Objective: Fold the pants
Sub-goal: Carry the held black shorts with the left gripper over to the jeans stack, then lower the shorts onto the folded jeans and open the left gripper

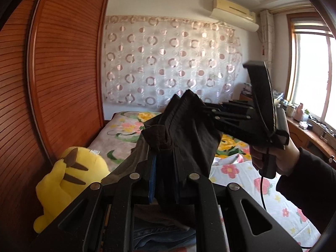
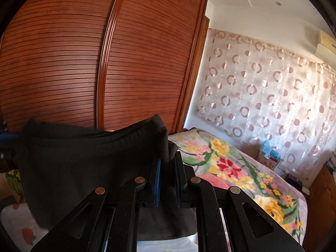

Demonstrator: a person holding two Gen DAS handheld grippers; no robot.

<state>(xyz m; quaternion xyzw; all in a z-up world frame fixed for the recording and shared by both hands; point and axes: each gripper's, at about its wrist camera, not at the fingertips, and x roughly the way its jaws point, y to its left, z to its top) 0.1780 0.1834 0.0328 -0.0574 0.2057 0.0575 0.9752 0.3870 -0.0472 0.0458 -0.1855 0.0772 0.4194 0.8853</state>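
The pants (image 1: pixel 184 134) are dark, black-brown fabric, held up in the air above the bed. My left gripper (image 1: pixel 166 163) is shut on one bunched end of them. My right gripper (image 1: pixel 204 110) shows in the left wrist view, coming in from the right and shut on the other upper corner of the pants. In the right wrist view the right gripper (image 2: pixel 168 168) pinches the thick hem of the pants (image 2: pixel 84 157), and the cloth stretches away to the left toward the left gripper. The lower part of the pants hangs out of sight.
A bed with a floral blanket (image 2: pixel 231 168) lies below. A yellow plush toy (image 1: pixel 69 178) sits at the bed's left edge beside a wooden slatted wardrobe (image 1: pixel 63 73). Folded jeans (image 1: pixel 159 235) lie under the left gripper. A curtain (image 1: pixel 168 63) and a window desk (image 1: pixel 310 130) stand behind.
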